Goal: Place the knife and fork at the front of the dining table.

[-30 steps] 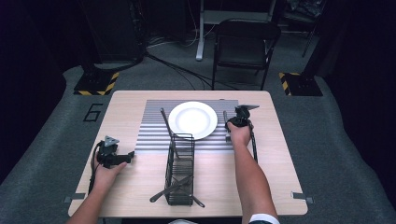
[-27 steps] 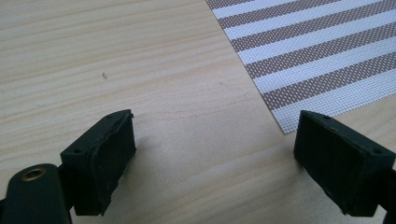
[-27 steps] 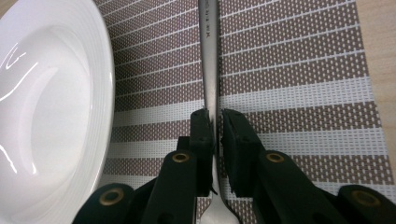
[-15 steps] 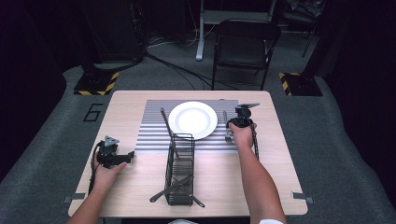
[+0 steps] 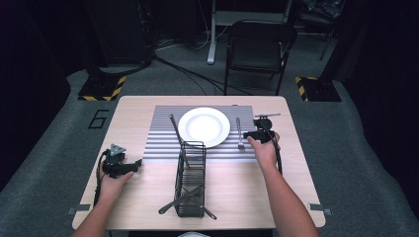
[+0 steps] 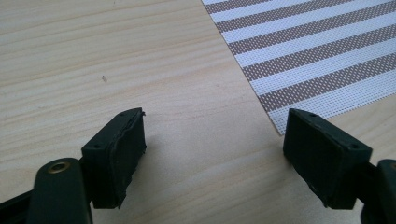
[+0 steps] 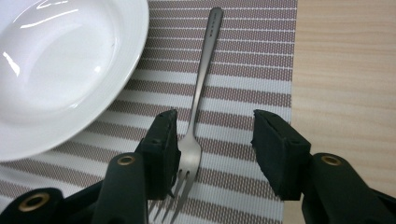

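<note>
Dark "6" [image 5: 100,119] on the grey floor [image 5: 59,148] beside the table [image 5: 133,106].

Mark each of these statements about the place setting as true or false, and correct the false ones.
1. The fork lies flat on the striped placemat. True.
2. The fork lies left of the white plate in the high view. False: it lies right of it.
3. The right gripper clamps the fork. False: its jaws have just been opening, apart above it.
4. The left gripper holds nothing. True.
5. The wire caddy stands on the plate. False: it stands nearer the person.
</note>
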A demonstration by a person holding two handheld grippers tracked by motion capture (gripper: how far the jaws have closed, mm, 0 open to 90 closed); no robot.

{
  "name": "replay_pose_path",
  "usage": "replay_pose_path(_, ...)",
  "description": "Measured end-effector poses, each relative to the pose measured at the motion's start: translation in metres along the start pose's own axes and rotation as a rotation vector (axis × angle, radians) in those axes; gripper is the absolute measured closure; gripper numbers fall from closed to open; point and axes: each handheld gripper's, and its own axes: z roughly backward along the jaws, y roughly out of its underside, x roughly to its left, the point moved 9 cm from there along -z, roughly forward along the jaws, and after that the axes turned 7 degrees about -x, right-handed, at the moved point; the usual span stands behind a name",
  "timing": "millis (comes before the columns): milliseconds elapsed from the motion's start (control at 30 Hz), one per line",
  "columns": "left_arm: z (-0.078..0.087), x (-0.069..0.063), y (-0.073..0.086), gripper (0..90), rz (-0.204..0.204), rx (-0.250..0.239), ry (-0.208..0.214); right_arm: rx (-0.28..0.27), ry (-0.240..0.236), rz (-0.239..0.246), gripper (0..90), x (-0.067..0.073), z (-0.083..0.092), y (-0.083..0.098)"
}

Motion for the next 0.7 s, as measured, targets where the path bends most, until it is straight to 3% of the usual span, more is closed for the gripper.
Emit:
replay_pose_path(233, 0.000, -0.003, -0.001, 28.3, 0.002, -0.020, 0.002, -0.019, -0.044, 0.052, 48.3, 0.005, 0.020, 0.025)
replay_pose_path(367, 0.001, -0.005, -0.001, 31.4, -0.002, -0.008, 0.011, -0.031, -0.066, 0.073, 48.1, 0.008, 0.032, 0.041)
replay_pose_path(567, 0.001, -0.006, -0.002, 37.5, -0.001, -0.014, 0.008, -0.045, -0.075, 0.135, 47.4, 0.009, 0.043, 0.060)
replay_pose_path(700, 0.005, -0.009, -0.002, 43.8, 0.016, 0.005, 0.019, -0.085, -0.092, 0.187, 45.7, 0.012, 0.048, 0.068)
